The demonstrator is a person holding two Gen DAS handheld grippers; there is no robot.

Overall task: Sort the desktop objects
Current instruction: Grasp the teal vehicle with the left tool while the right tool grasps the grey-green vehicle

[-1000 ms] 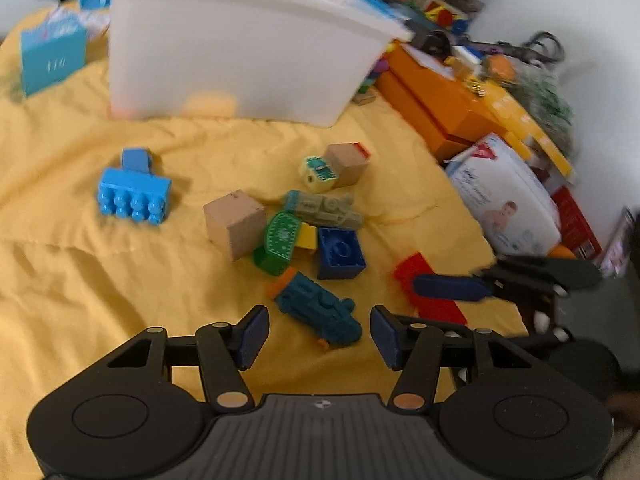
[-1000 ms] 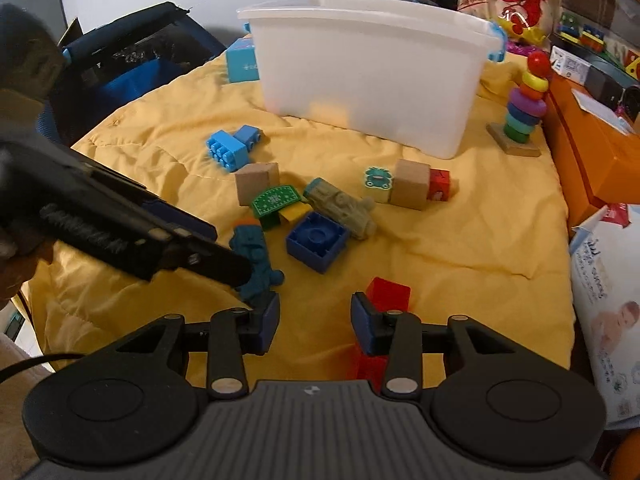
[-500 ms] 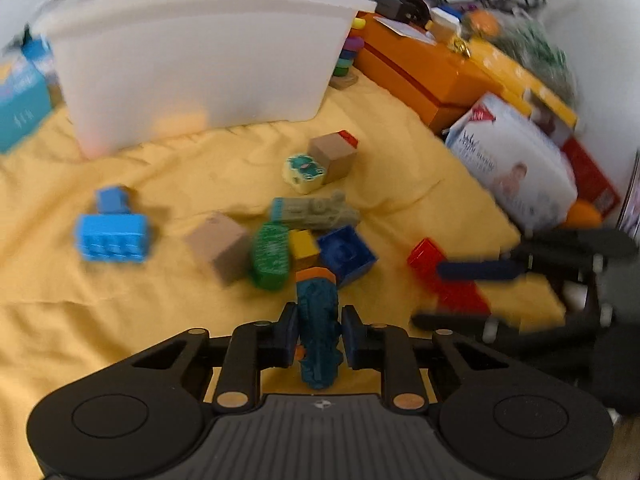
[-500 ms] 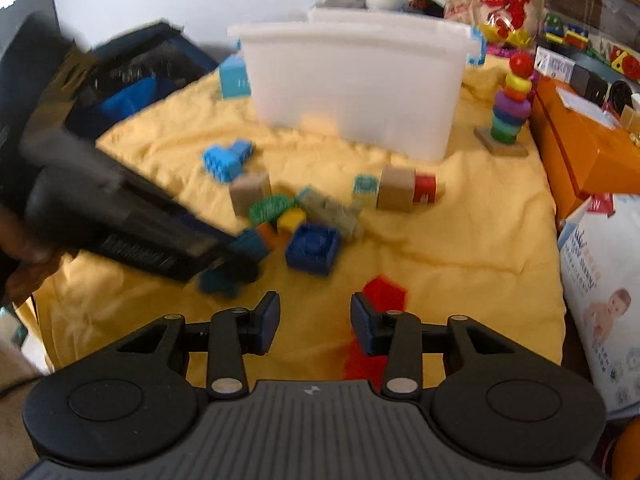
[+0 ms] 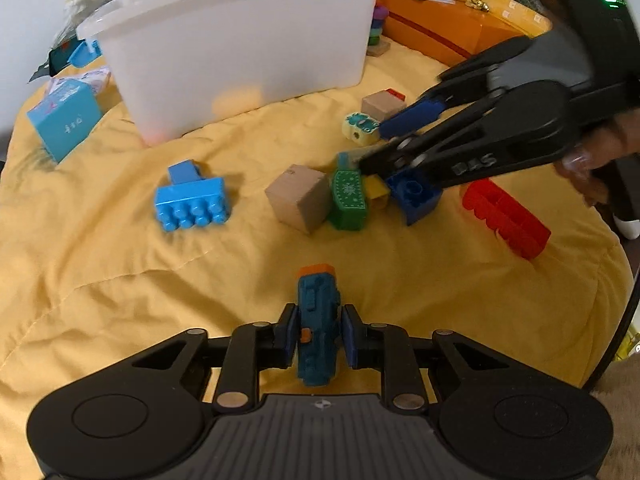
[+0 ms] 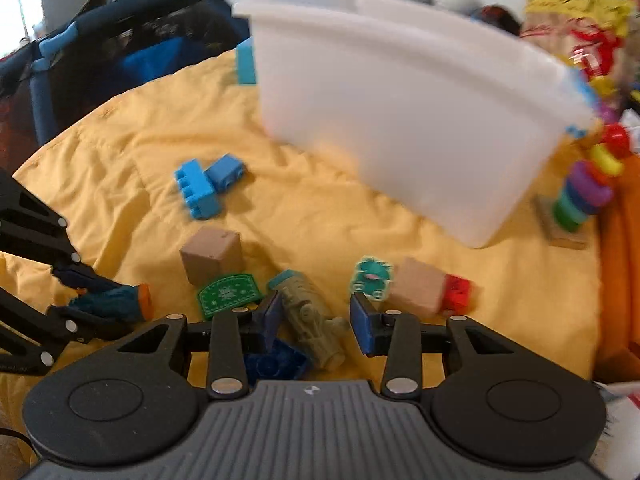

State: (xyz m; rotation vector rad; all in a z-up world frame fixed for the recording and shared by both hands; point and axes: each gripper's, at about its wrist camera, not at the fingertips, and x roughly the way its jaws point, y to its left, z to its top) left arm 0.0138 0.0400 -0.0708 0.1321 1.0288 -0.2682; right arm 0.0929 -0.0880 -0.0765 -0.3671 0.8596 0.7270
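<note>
1. The yellow cloth (image 5: 100, 272) covers the whole work surface, and the toys lie scattered across its middle.
2. The white bin (image 5: 240, 40) stands at the far side of the cloth, well apart from the toy pile; it looks like the place the sorted pieces should go.
3. The left gripper (image 5: 318, 336) has changed most: a second ago its fingers stood apart over the cloth, and now they are clamped on the teal toy train (image 5: 316, 320), which is held clear of the pile. That toy seems ready to be carried to the bin.
4. The right gripper (image 6: 316, 316) has moved from the red brick (image 5: 504, 220) into the pile. Its fingers are apart on either side of the olive toy train (image 6: 312, 316), not yet closed on it. A grip there looks like the next step.
5. Around it lie a wooden cube (image 6: 212, 254), a green tile (image 6: 228, 294), a dark blue brick (image 6: 276, 362) and the light blue bricks (image 5: 192, 200), still to be sorted.
</note>
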